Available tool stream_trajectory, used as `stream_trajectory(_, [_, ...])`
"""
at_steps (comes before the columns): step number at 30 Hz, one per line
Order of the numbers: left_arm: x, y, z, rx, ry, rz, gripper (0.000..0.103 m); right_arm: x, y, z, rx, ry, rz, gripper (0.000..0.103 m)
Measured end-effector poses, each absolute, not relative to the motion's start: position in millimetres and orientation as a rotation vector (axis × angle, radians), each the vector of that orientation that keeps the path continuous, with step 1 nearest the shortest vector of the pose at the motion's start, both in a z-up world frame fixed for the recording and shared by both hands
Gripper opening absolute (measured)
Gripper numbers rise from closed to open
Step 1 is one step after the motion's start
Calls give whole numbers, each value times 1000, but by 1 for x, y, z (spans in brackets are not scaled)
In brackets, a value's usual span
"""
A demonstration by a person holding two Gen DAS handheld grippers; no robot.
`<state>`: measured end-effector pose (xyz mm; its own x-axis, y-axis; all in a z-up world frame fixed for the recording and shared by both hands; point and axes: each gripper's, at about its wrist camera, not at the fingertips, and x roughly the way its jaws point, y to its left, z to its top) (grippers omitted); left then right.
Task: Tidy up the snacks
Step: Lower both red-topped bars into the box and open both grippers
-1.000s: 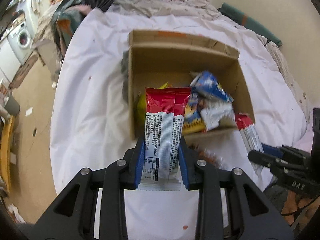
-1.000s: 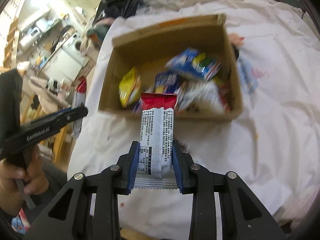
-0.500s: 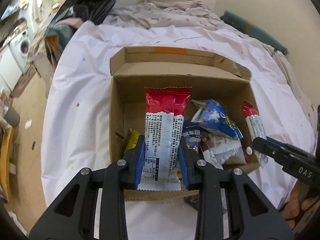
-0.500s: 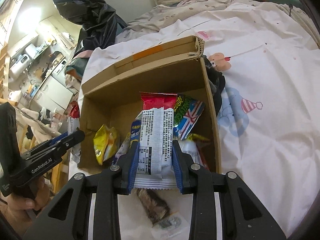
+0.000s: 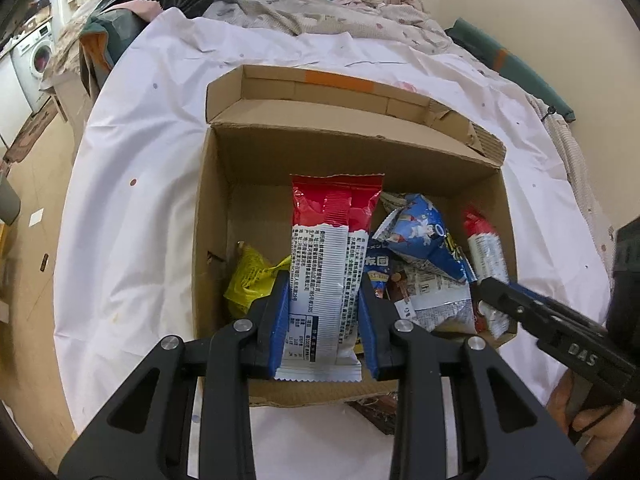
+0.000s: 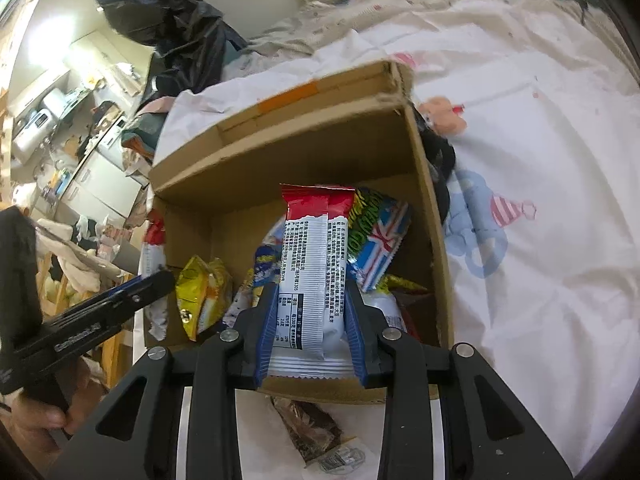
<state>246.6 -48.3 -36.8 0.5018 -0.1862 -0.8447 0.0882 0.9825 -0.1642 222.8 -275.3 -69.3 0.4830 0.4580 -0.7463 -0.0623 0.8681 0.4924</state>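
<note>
"DAS" on the right gripper [image 5: 496, 300] — "GenRobot.AI", blurred, on the left gripper [image 6: 160, 280] — packet print too small.

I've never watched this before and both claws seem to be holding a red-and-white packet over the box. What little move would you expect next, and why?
Probably lower a touch and open. The left gripper and right gripper each clamp a red-and-white snack packet above the open cardboard box, where other snacks already lie, so releasing should drop both inside.

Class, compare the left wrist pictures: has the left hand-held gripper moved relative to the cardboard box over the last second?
Yes. The left hand-held gripper, shut on its red-and-white snack packet, has moved forward over the cardboard box; the packet now hangs above the box's inside.
</note>
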Motion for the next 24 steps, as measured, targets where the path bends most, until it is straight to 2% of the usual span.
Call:
stream_trajectory(9, [241,-50,-29,-102,1002,-200,30,221,-275,-68,434,1017,342,36])
stream_trajectory(11, [239,-53,-28,-108,1010,-244,48,222,-275,-68,439,1023,347,36])
stream_trajectory(12, [238,-54,-27,-104,1012,-260,54,222,-275,-68,444,1024,352,37])
stream_trajectory(13, [235,-56,-25,-96,1000,-270,63,222,-276,-68,453,1027,357,39])
stream_trajectory(14, [233,-57,-23,-89,987,-269,71,221,-277,-67,461,1027,358,47])
stream_trajectory(16, [229,-57,-19,-73,961,-264,78,219,-280,-65,465,1026,357,51])
stream_trajectory(24, [220,-40,-17,-105,966,-209,79,194,-294,-51,495,1005,361,51])
